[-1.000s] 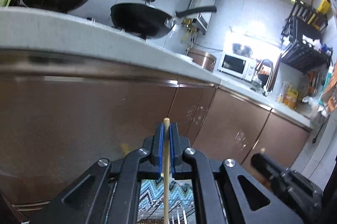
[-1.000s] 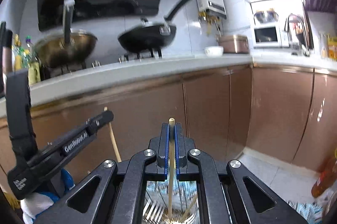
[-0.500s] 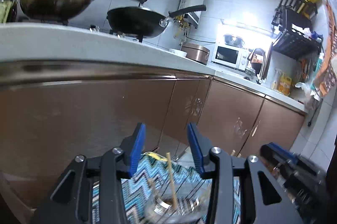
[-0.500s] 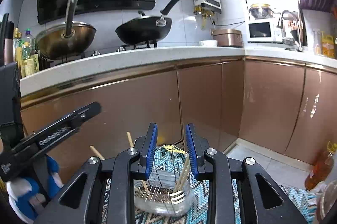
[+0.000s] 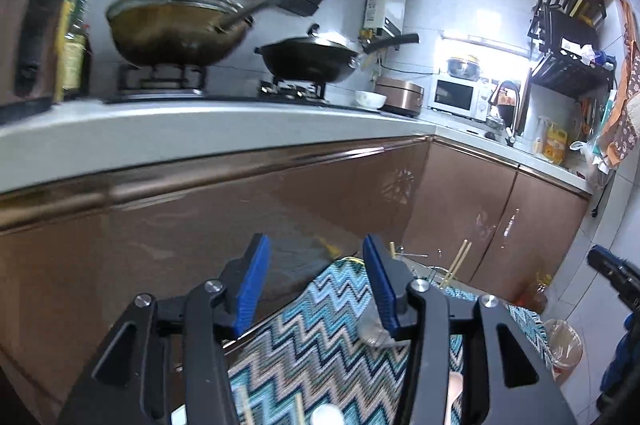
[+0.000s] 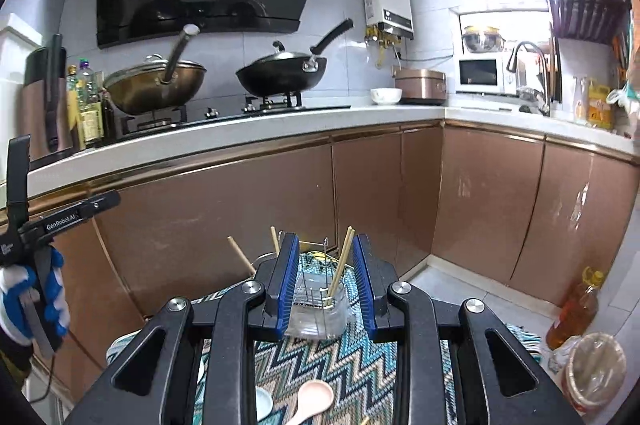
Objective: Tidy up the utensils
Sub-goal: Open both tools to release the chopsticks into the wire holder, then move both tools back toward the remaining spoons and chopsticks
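Observation:
A clear jar with a wire rack [image 6: 318,305] stands on the zigzag cloth [image 6: 332,361] and holds several wooden chopsticks [image 6: 343,257]. My right gripper [image 6: 325,281] is open and empty, raised just in front of the jar. A pale wooden spoon [image 6: 314,399] lies on the cloth below it. My left gripper [image 5: 316,283] is open and empty, left of the jar; chopsticks [image 5: 456,265] show at its right finger. Two chopstick tips [image 5: 244,401] lie at the bottom. The left gripper shows at the left of the right wrist view [image 6: 60,217].
Brown cabinet fronts [image 6: 240,225] stand close behind the cloth. The counter [image 6: 240,133] carries two woks, bottles, a bowl and a rice cooker. An oil bottle [image 6: 576,309] and a lidded tub [image 6: 596,369] stand on the floor at right.
Both grippers opened and let their chopsticks drop into the jar, then rose and drew back. The left gripper swung to the left.

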`<state>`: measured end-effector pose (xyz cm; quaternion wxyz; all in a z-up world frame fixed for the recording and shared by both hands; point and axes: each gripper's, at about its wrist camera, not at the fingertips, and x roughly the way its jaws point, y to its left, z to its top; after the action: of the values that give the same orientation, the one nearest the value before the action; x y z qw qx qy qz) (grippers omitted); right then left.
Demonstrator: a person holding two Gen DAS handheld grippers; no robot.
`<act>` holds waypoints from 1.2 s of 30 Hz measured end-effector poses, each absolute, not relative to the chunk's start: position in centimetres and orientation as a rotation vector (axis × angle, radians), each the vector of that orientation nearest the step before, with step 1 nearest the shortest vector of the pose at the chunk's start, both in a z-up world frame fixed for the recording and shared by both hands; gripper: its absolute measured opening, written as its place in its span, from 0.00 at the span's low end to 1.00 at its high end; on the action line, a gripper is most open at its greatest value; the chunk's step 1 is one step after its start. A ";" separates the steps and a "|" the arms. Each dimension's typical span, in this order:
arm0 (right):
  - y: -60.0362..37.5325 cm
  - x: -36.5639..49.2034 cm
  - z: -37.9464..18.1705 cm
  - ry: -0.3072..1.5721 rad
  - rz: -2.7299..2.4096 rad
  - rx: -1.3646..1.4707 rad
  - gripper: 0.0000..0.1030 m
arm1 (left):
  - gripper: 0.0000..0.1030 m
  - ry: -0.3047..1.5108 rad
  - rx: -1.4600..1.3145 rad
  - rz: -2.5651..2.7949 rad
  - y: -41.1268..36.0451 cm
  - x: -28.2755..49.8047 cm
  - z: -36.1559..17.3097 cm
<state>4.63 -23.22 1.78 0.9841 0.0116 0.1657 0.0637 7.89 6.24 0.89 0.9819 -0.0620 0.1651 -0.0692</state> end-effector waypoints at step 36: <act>-28.8 -5.4 -0.7 0.484 0.202 0.079 0.27 | 0.45 0.472 -0.061 -0.098 2.9 -5.0 0.7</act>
<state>-5.45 -28.83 -0.71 0.9651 0.0388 0.2391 0.0998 -5.04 2.85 0.68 0.9706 -0.0303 0.2338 -0.0483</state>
